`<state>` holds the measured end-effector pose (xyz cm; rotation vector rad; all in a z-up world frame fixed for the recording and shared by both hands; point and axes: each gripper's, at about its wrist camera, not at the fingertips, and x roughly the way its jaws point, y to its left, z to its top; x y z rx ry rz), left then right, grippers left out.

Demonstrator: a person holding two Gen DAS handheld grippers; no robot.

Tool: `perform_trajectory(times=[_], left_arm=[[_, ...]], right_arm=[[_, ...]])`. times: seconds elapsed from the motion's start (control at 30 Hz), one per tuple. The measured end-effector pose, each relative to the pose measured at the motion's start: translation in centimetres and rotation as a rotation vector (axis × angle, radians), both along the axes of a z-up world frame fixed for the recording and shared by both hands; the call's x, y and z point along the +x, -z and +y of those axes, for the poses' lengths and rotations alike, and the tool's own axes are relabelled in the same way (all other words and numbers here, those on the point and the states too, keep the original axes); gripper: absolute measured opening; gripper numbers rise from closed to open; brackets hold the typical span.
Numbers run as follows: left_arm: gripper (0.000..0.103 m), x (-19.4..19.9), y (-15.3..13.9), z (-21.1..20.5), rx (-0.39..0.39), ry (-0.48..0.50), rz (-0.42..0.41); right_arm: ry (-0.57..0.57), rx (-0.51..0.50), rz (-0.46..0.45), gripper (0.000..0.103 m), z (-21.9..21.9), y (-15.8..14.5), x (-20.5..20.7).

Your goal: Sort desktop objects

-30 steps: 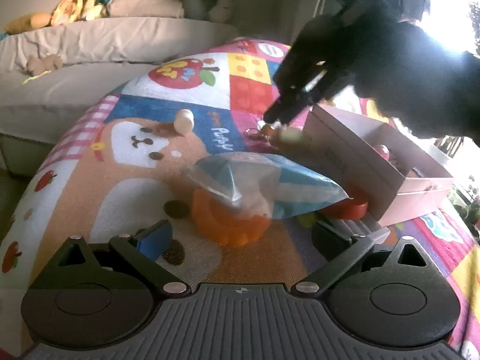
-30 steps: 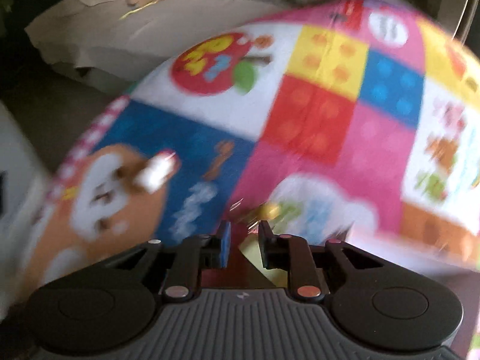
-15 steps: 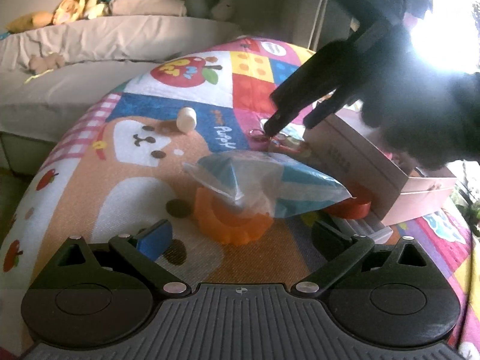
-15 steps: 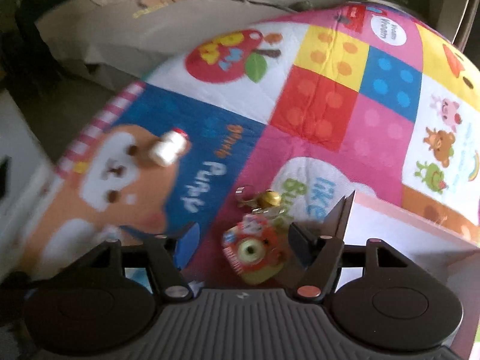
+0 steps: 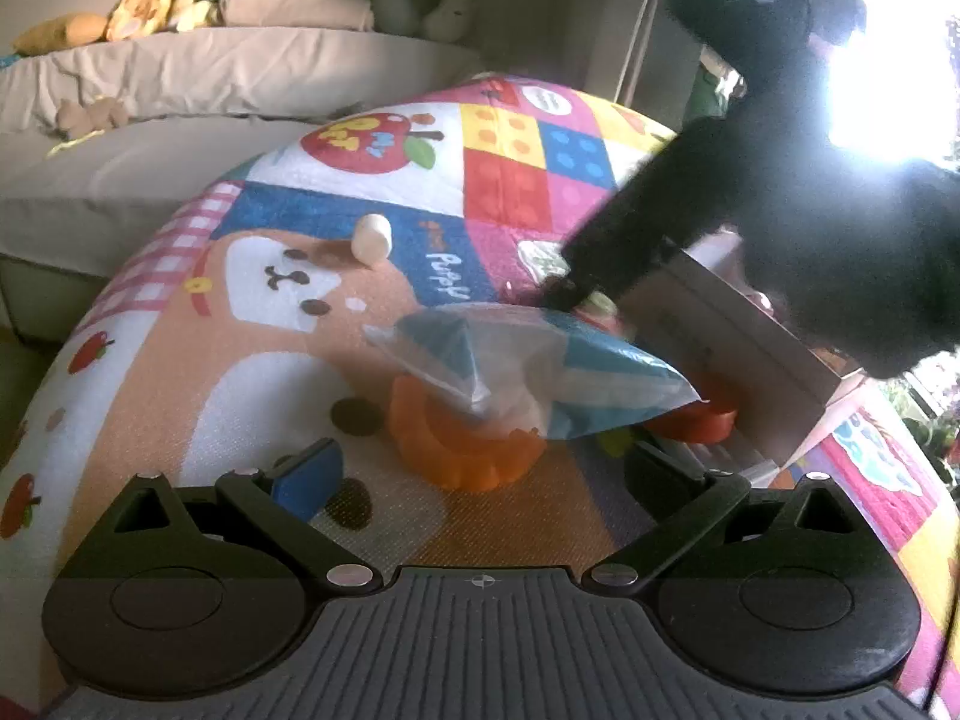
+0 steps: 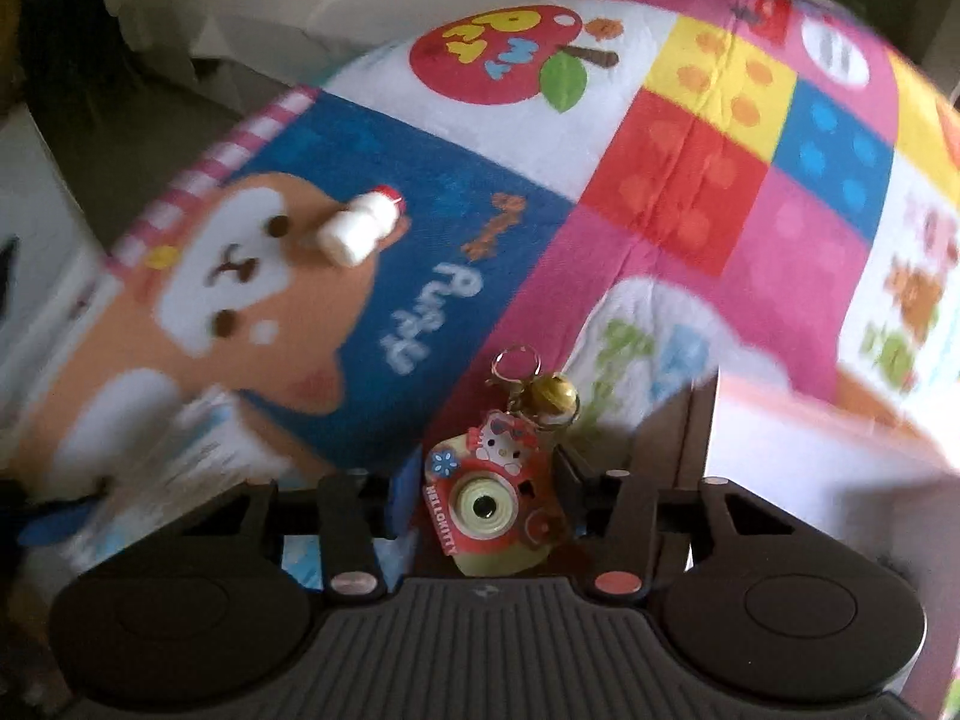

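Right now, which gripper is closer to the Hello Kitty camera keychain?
Right. The right gripper has its fingers around the Hello Kitty camera keychain; the left gripper hangs back by the orange ring.

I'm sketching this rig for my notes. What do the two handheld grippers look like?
Both match: a dark grey ribbed body with a small crosshair mark, two round black hubs, black angled linkage bars with silvery rivets, and black fingers. The left gripper carries a blue pad; the right gripper shows blue padding too. No cables show.
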<state>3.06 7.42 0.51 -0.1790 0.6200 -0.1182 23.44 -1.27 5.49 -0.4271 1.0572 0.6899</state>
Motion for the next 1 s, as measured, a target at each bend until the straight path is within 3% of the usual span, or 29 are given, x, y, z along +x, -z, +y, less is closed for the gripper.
perform_trajectory(times=[0.13, 0.23, 0.37, 0.43, 0.57, 0.73, 1.0], left_arm=[[0.103, 0.0, 0.0, -0.1, 0.003, -0.005, -0.002], [0.103, -0.1, 0.0, 0.0, -0.002, -0.013, 0.000], [0.103, -0.1, -0.1, -0.1, 0.014, -0.032, 0.000], [0.103, -0.1, -0.2, -0.4, 0.038, -0.035, -0.002], [0.103, -0.5, -0.8, -1.0, 0.086, -0.031, -0.014], [0.103, -1.8, -2.0, -2.6, 0.130, 0.008, -0.032], [0.103, -3.3, -3.1, -5.3, 0.175, 0.142, -0.051]], right_arm=[[-0.020, 0.049, 0.040, 0.046, -2.0, -1.0, -2.9], [0.017, 0.154, 0.052, 0.046, -5.0, -2.9, -5.0], [0.066, 0.321, 0.045, 0.046, -11.6, -5.8, -8.0], [0.078, 0.358, 0.028, 0.046, -14.5, -6.3, -9.4], [0.105, 0.323, 0.017, 0.047, -18.5, -4.6, -11.7], [0.182, 0.333, 0.019, 0.053, -21.1, -1.7, -11.0], [0.239, 0.433, -0.002, 0.053, -18.9, 0.0, -6.3]])
